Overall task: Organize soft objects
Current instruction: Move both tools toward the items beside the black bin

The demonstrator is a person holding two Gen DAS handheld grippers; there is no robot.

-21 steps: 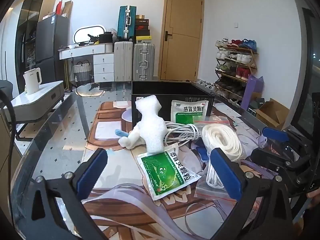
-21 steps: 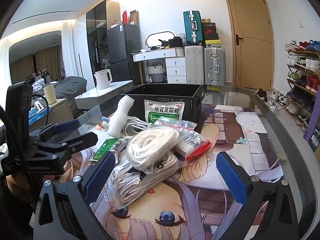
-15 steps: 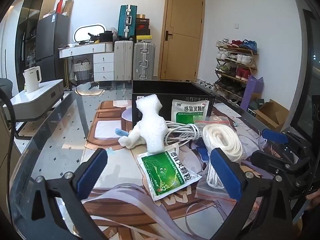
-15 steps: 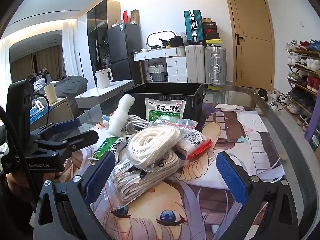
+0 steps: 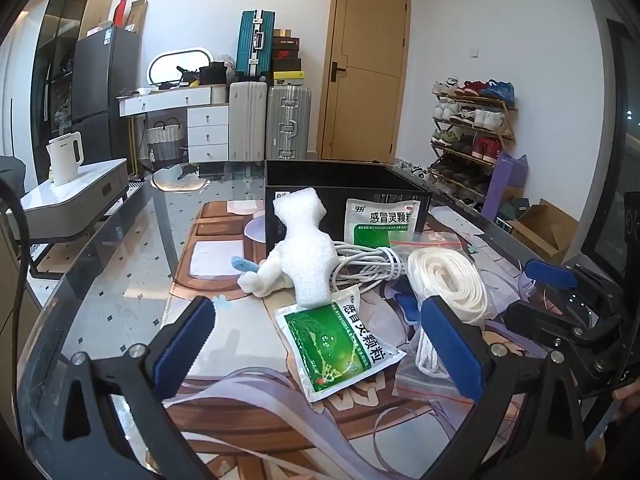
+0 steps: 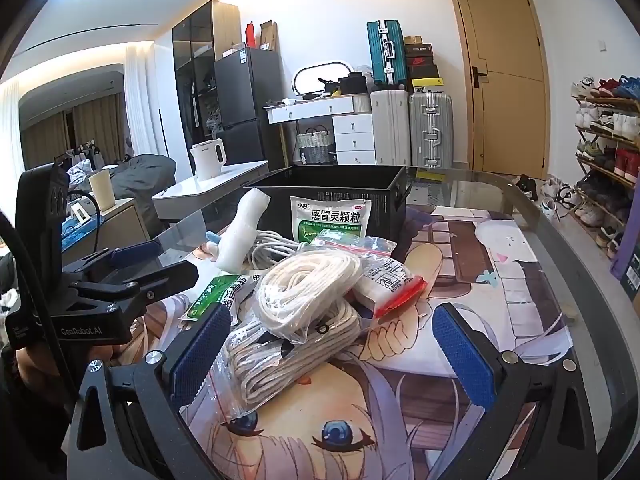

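Note:
A pile of soft things lies on the printed mat in front of a black bin (image 5: 344, 188): a white foam piece (image 5: 306, 246), a coiled white cable (image 5: 364, 266), a green medicine sachet (image 5: 340, 340), a second sachet (image 5: 382, 222) leaning on the bin, and bagged white rope coils (image 6: 308, 292). My left gripper (image 5: 320, 348) is open, just short of the green sachet. My right gripper (image 6: 332, 352) is open around the near rope bag (image 6: 280, 356). A red-edged zip bag (image 6: 388, 284) lies beside the ropes.
The glass table's edge (image 6: 592, 280) curves along the right. A white kettle (image 5: 64, 158) stands on a side cabinet at left. Suitcases, a door and a shoe rack (image 5: 472, 136) lie beyond the table.
Both grippers have drifted only slightly; the views are almost the same. Nothing has been taken hold of or moved.

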